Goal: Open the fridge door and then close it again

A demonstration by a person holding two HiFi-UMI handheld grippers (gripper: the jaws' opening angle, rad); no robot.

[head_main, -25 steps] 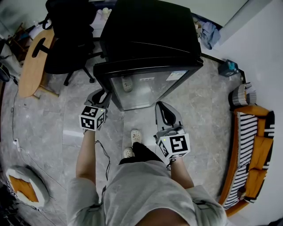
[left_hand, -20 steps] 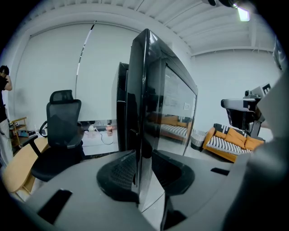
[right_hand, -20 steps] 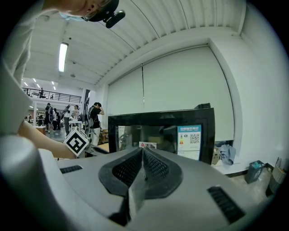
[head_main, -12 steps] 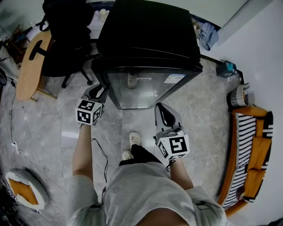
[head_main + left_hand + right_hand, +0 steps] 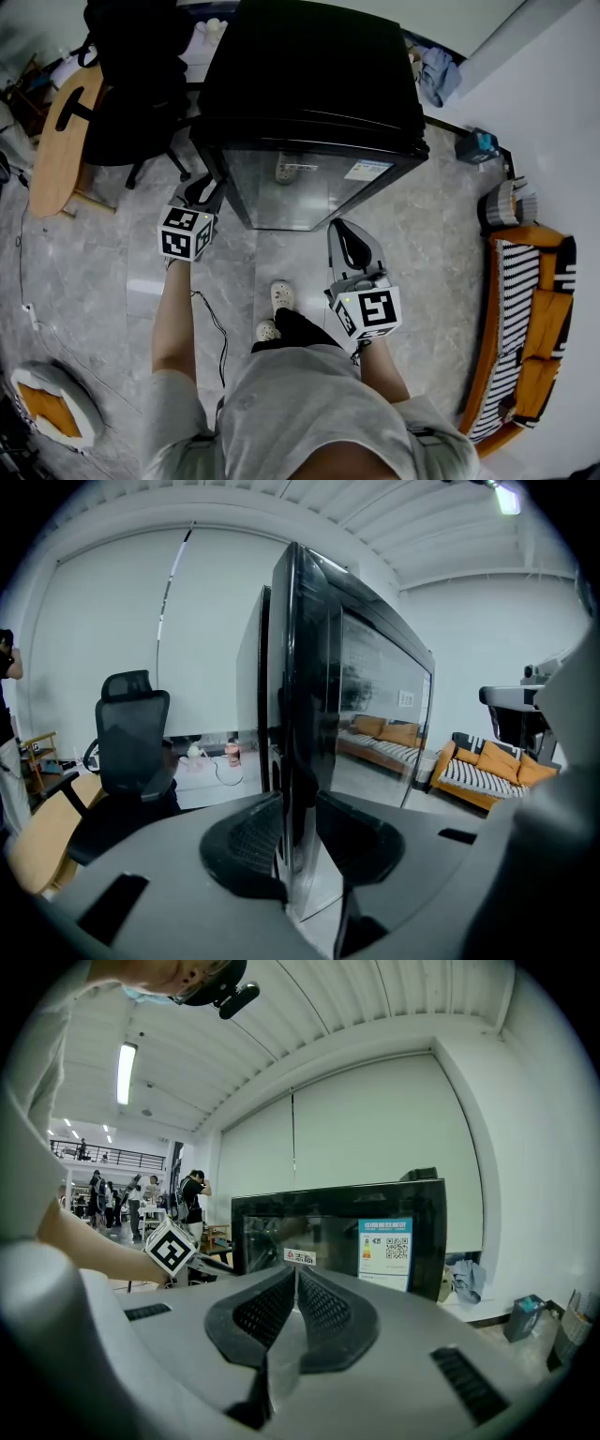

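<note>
Our left gripper [image 5: 208, 190] pinched the fridge door [image 5: 300, 187] by its left edge.
We held the right gripper [image 5: 343, 230], its jaws pressed together and empty, apart from the glass front. The door sat close against the black fridge [image 5: 309, 66], beside an office chair [image 5: 131, 84].

The right gripper [image 5: 294, 1274] has its jaws closed together, with nothing between them; beyond them the black-framed glass fridge door [image 5: 323, 1237] faces the camera. A blue sticker [image 5: 385, 1251] sits near the door's right edge; a small white label [image 5: 300, 1256] is at its lower middle. The left gripper [image 5: 217, 1265] reaches to the door's left edge; its marker cube [image 5: 170, 1248] is at the end of a bare forearm [image 5: 84, 1237]. A white wall [image 5: 375, 1138] rises behind.
</note>
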